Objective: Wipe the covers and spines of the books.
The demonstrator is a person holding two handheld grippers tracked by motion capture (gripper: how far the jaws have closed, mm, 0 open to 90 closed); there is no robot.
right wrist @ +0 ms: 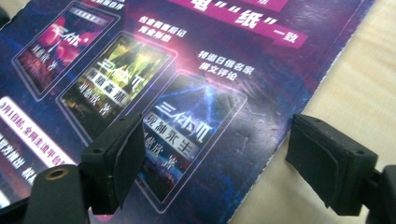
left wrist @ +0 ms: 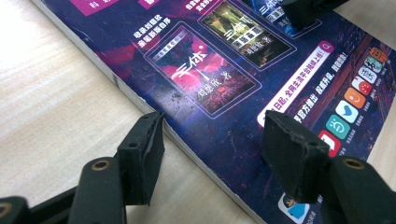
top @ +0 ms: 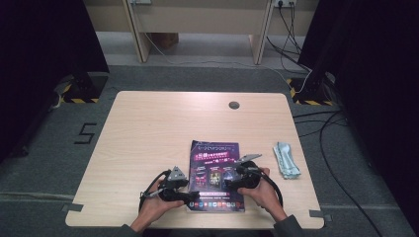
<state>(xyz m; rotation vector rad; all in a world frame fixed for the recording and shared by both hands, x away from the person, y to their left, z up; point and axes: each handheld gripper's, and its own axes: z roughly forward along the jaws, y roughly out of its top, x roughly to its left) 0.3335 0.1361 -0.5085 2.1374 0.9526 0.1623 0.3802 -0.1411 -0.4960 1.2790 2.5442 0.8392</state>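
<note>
Your left gripper and right gripper gape over a glossy purple magazine; the high view adds a folded cloth beside it.

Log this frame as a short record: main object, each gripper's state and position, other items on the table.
main object: purple magazine, flat near the table's front edge
left gripper: open, jaws straddle the magazine's left edge, no grip
right gripper: open, jaws straddle its right edge, no grip
other items: folded pale cloth to the magazine's right

Overhead table view; two close views of magazine
</note>
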